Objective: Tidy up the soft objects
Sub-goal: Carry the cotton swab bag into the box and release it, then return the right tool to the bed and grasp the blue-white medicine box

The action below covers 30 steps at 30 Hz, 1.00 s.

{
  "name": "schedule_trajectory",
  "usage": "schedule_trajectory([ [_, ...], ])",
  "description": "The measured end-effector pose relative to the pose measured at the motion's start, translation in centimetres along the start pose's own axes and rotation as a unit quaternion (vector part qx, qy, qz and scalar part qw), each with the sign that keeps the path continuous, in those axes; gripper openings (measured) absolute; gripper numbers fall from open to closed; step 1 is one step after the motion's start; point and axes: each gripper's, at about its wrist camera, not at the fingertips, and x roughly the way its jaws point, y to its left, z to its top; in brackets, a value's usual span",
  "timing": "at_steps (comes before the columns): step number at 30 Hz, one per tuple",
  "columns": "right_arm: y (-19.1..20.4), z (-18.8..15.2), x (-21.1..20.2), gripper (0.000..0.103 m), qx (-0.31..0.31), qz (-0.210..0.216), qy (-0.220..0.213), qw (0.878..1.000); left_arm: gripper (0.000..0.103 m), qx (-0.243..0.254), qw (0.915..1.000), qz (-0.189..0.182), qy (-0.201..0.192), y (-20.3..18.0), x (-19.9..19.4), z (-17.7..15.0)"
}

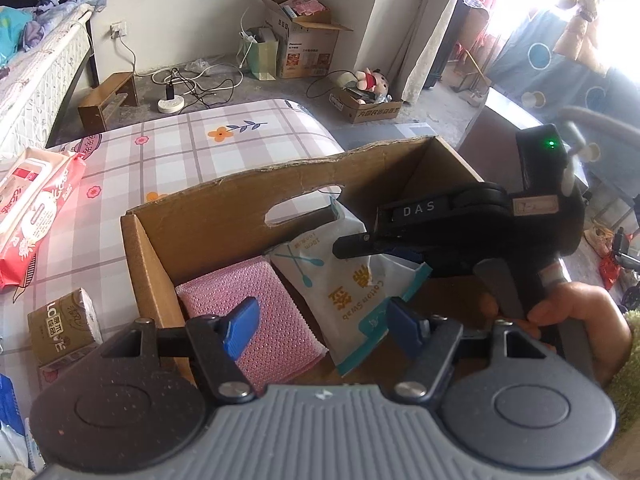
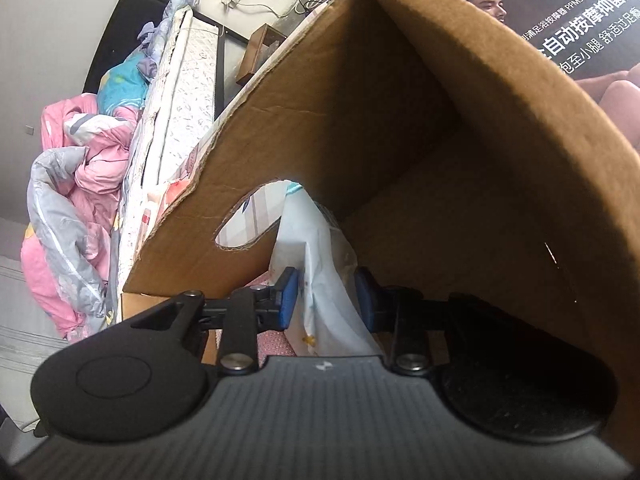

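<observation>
Setting: bedroom, with a checked floral mattress (image 1: 192,136) carrying an open brown cardboard box (image 1: 224,208); concrete floor and white wall behind.

Left claw: left claw (image 1: 320,326) hovers over the near edge of the box, blue fingertips (image 1: 242,326) spread wide, nothing between them.

Near contents: pink dotted sponge pad (image 1: 272,320) lies flat on the box floor, at its left side.

Task item: white-and-teal plastic packet of cotton swabs (image 1: 340,280) stands tilted inside the box, just right of the pink pad and leaning towards the wall with the handle cut-out.

Right claw: right claw (image 2: 328,300) reaches into the box from the right, its blue fingertips (image 2: 289,300) on either side of the packet (image 2: 324,280); the grip looks slack, so whether it pinches the packet cannot be told.

Beside the box: brown-wrapped tissue pack (image 1: 64,328) and a red-and-white wet-wipes pack (image 1: 36,208) lie on the mattress to the left, apart from the box.

Background: printed carton (image 1: 304,48), tangled cables (image 1: 192,84) and a small box holding a doll (image 1: 372,80) on the floor.
</observation>
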Motion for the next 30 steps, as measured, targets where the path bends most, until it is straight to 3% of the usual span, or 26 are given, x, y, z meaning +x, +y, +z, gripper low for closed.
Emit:
schedule_trajectory([
  [3,1.0,-0.2,-0.5,0.057,-0.017,-0.026,-0.018,0.999,0.072,0.004,0.9999,-0.001,-0.010,0.0,-0.9,-0.3],
  [7,2.3,-0.3,-2.0,0.063,-0.049,-0.053,-0.044,0.996,0.073,0.000,0.9997,-0.004,-0.024,0.4,-2.7,-0.7],
  [13,3.6,-1.4,-3.9,0.062,-0.095,-0.090,-0.087,0.988,0.074,-0.003,0.9990,-0.001,-0.044,1.8,-6.2,-2.4],
  [15,3.6,-1.8,-3.8,0.057,-0.109,-0.098,-0.088,0.985,0.074,-0.006,0.9987,0.002,-0.050,2.4,-7.3,-3.2],
  [18,3.0,-2.5,-3.3,0.033,-0.121,-0.116,-0.074,0.983,0.074,-0.017,0.9980,0.008,-0.060,3.6,-9.2,-4.6],
  [20,2.3,-2.7,-2.6,0.029,-0.103,-0.110,-0.064,0.987,0.074,-0.024,0.9974,0.012,-0.066,4.4,-10.2,-5.5],
  [24,0.6,-3.1,-1.3,0.024,-0.045,-0.085,-0.050,0.994,0.074,-0.043,0.9959,0.024,-0.077,6.1,-12.2,-7.4],
  [30,1.4,-3.6,-1.7,0.028,-0.054,-0.092,-0.058,0.993,0.074,-0.057,0.9933,0.049,-0.088,7.9,-14.2,-9.9],
])
